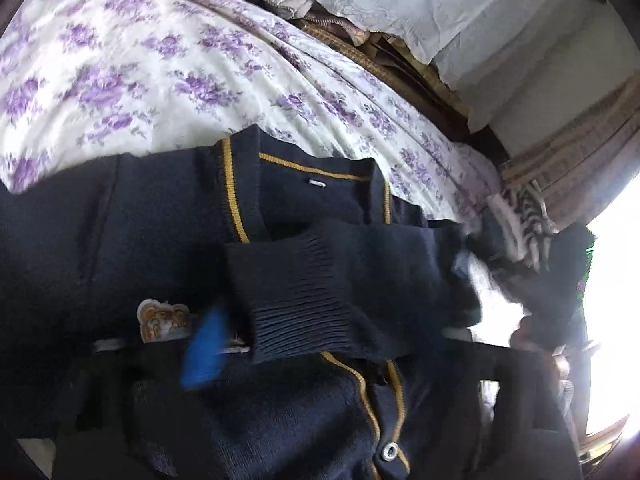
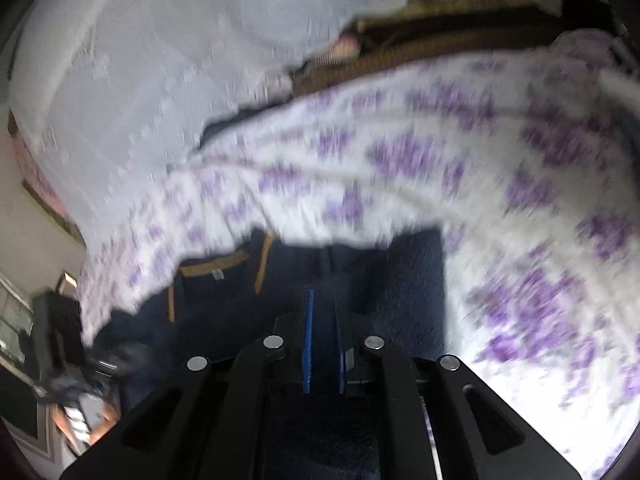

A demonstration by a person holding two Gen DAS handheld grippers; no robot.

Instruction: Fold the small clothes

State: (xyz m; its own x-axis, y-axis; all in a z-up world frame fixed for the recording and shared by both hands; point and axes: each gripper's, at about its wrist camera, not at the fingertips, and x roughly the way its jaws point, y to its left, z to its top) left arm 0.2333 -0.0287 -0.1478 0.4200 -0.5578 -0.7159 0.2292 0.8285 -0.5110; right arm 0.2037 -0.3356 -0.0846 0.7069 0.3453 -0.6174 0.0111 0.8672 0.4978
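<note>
A navy knit cardigan (image 1: 120,240) with yellow trim lies on the floral bedsheet (image 1: 120,80). One sleeve is folded across its front, and the ribbed cuff (image 1: 304,304) ends in front of my left gripper (image 1: 288,340). That gripper's blue pad (image 1: 204,348) stands just left of the cuff's edge. The knit covers the other finger, and the jaws are partly apart. In the right wrist view my right gripper (image 2: 324,320) has its two blue pads (image 2: 308,344) close together, shut on a navy fold of the cardigan (image 2: 400,280).
A pale lace cover (image 1: 440,4) and brown bedding (image 1: 400,76) lie behind the sheet. A person's hand (image 2: 100,420) in a striped sleeve holds a dark device (image 2: 56,320) at the far left of the right wrist view. A bright window (image 1: 612,320) glares on the right.
</note>
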